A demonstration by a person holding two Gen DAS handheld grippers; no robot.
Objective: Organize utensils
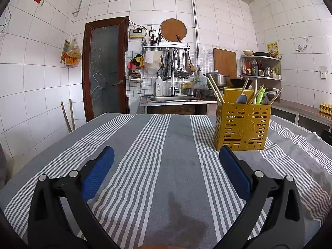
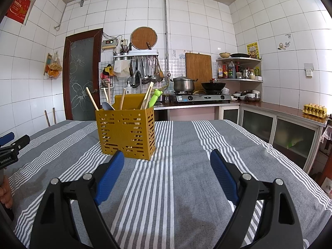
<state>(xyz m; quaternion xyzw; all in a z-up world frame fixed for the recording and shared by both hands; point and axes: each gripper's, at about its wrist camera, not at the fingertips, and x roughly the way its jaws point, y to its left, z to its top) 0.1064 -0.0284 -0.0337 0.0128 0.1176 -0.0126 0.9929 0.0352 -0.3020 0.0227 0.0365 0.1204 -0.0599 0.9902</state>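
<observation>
The yellow perforated plastic utensil holder [image 2: 126, 132] stands upright on the desk covered by the grey-and-white striped cloth [image 2: 186, 145]. Wooden chopsticks [image 2: 92, 101], a grey spoon [image 2: 108, 105] and a green plastic utensil [image 2: 154, 99] stand in it. Behind the desk: steel sink [image 1: 174, 98], gas stove [image 2: 200, 98].

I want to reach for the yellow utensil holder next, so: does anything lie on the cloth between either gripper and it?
Nothing visible does. The left gripper and right gripper both stand open and empty, and only bare striped tablecloth lies between each and the yellow utensil holder, which already holds chopsticks and spoons.
</observation>
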